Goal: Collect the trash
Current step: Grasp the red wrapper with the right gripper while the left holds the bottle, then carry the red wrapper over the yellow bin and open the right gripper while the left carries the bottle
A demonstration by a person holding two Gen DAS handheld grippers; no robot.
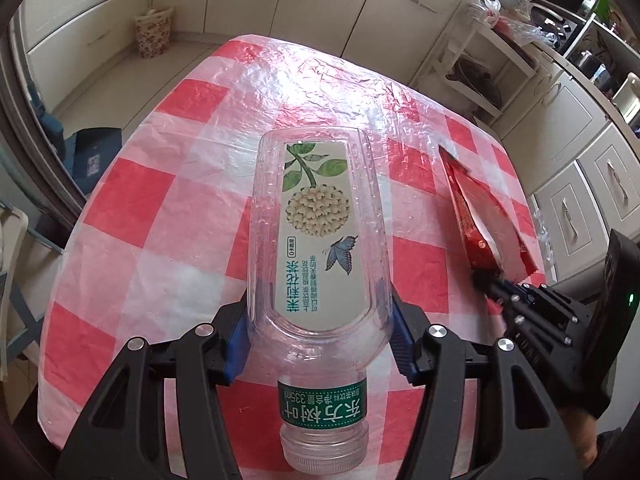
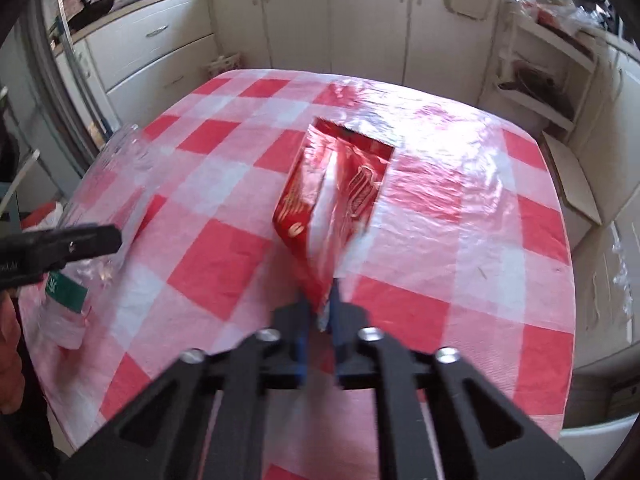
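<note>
My left gripper (image 1: 318, 334) is shut on a clear empty plastic bottle (image 1: 316, 240) with a green neck band and no cap, held above the table with its neck towards the camera. The bottle also shows at the left edge of the right wrist view (image 2: 100, 208), with the left gripper's finger (image 2: 72, 240) on it. My right gripper (image 2: 322, 308) is shut on the corner of an opened red snack wrapper (image 2: 336, 196) and holds it above the table. In the left wrist view the wrapper (image 1: 480, 216) and right gripper (image 1: 486, 280) are at the right.
The table (image 1: 160, 208) carries a red-and-white checked plastic cloth (image 2: 460, 240). White kitchen cabinets (image 2: 360, 20) surround it. A floral bag (image 1: 154, 32) stands on the floor at the back left. A shelf rack (image 2: 536, 72) with clutter stands at the right.
</note>
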